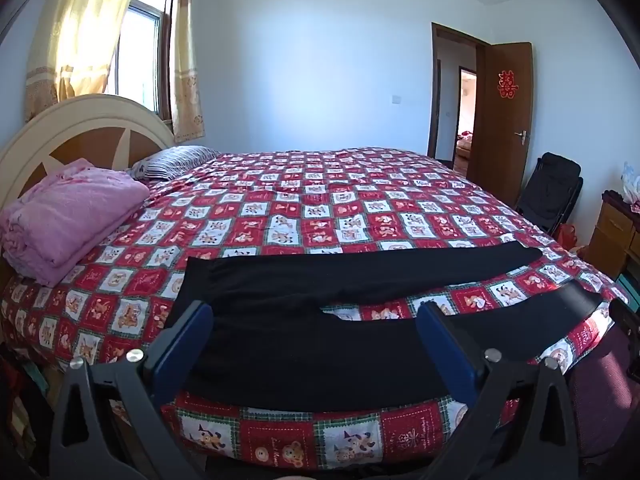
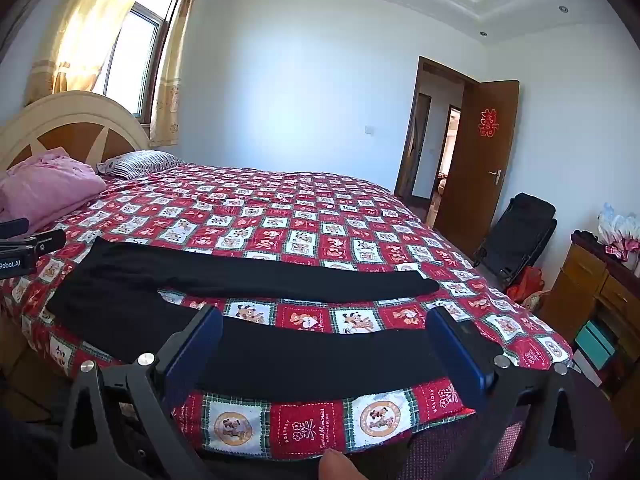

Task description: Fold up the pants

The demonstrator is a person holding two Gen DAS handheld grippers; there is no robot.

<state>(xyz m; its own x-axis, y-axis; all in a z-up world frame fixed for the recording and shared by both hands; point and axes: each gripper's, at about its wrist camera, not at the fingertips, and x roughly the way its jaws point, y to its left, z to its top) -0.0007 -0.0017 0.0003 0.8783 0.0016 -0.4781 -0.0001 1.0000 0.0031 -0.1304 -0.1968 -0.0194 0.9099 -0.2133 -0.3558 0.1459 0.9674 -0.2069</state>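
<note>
Black pants (image 1: 320, 344) lie spread flat on the bed's near edge, waist at the left, two legs running right with a strip of quilt showing between them. My left gripper (image 1: 316, 320) hovers open over the near leg close to the crotch, its blue pads well apart and nothing pinched. In the right wrist view the same pants (image 2: 280, 356) cross the frame; my right gripper (image 2: 324, 324) stands open above the near leg, farther toward the cuff. The other gripper's black body (image 2: 24, 248) shows at the left edge.
A red and white cartoon-patterned quilt (image 1: 320, 208) covers the bed. A folded pink blanket (image 1: 68, 216) and a striped pillow (image 1: 176, 162) sit by the headboard. A black chair (image 1: 554, 188), a wooden dresser (image 2: 592, 292) and an open door (image 1: 504, 120) stand at the right.
</note>
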